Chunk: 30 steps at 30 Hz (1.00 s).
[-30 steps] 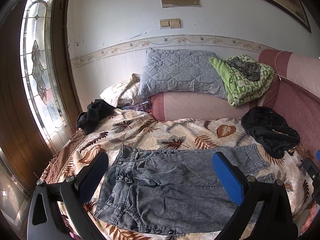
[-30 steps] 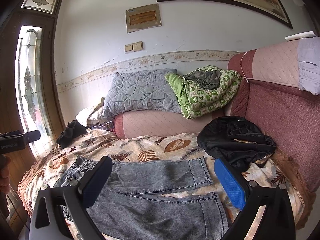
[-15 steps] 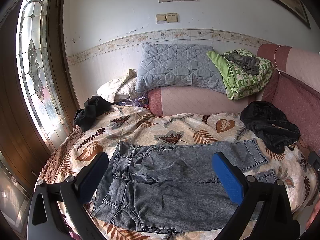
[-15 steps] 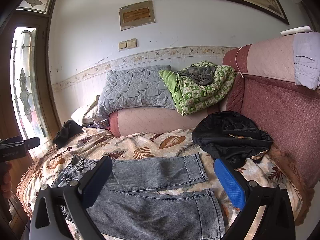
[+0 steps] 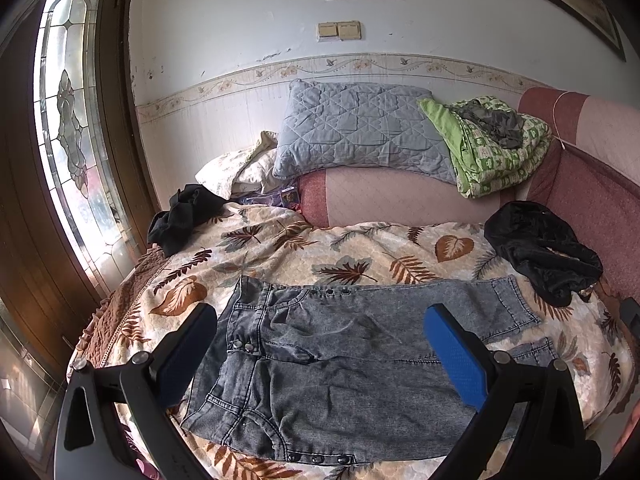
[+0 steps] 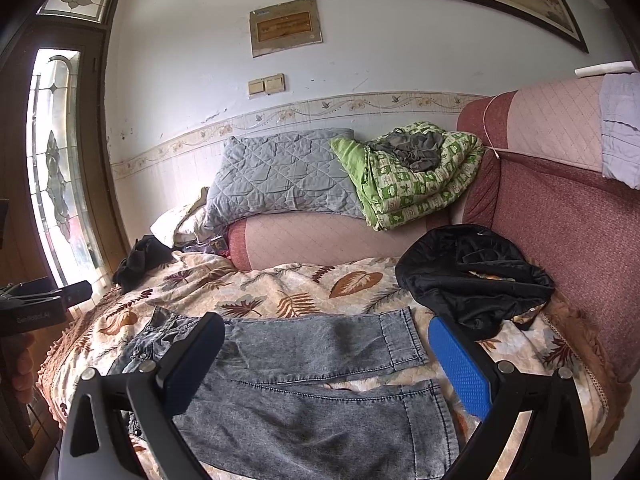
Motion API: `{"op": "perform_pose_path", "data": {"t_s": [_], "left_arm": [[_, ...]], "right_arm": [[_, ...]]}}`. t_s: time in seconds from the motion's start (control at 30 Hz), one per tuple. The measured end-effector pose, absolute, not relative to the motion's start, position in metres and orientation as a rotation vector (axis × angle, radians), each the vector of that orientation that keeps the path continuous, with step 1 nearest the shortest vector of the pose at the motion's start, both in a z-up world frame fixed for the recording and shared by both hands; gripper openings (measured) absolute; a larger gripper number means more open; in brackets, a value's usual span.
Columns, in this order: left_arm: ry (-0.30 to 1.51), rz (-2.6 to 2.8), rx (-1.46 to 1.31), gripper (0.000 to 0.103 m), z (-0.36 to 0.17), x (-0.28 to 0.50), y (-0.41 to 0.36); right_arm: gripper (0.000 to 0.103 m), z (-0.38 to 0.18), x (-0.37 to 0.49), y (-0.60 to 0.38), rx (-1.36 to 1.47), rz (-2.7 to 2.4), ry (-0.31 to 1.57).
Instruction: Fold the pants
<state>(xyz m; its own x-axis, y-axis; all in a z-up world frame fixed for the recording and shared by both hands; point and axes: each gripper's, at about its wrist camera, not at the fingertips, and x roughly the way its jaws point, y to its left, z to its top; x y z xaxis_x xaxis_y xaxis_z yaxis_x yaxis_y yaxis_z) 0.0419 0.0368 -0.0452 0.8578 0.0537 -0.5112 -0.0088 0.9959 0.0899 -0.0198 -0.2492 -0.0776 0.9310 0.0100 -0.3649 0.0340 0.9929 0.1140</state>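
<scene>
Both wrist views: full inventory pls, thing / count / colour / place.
pants: 1, grey denim, flat on bedspread
bedspread: 1, cream, leaf print, under pants
black garment: 1, right, by sofa back
dark clothes: 1 heap, far left corner
pillow: 1, grey quilted, on bolster
blanket: 1, green print, right of pillow
left gripper: open, over waistband
right gripper: open, over legs

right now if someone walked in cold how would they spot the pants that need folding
Start at the leaf-print blanket covering the sofa seat. The pants lie flat on its near half, waist toward the stained-glass window, both legs pointing toward the maroon sofa back. They are the only grey acid-wash denim there; the two other garments on the blanket, the black clothes and black jacket, are crumpled heaps.
</scene>
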Motion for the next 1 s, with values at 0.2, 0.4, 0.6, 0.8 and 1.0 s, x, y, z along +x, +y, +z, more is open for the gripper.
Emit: {"op": "perform_pose_path", "data": {"t_s": [0.2, 0.4, 0.6, 0.8, 1.0], "left_arm": [[0.539, 0.041, 0.077, 0.103, -0.047, 0.043, 0.04], [0.55, 0.046, 0.072, 0.103, -0.053, 0.048, 0.045], [0.566, 0.056, 0.063, 0.103, -0.061, 0.059, 0.054], [0.588, 0.07, 0.058, 0.103, -0.072, 0.075, 0.062], [0.607, 0.075, 0.066, 0.103, -0.084, 0.089, 0.065]], "right_arm": [[0.103, -0.075, -0.017, -0.242, 0.117, -0.001, 0.377], [0.103, -0.075, -0.011, -0.236, 0.109, 0.007, 0.382], [0.103, -0.076, 0.001, -0.228, 0.094, 0.013, 0.393], [0.103, -0.082, 0.018, -0.227, 0.109, 0.018, 0.416], [0.103, -0.09, 0.035, -0.226, 0.092, 0.008, 0.434]]}}
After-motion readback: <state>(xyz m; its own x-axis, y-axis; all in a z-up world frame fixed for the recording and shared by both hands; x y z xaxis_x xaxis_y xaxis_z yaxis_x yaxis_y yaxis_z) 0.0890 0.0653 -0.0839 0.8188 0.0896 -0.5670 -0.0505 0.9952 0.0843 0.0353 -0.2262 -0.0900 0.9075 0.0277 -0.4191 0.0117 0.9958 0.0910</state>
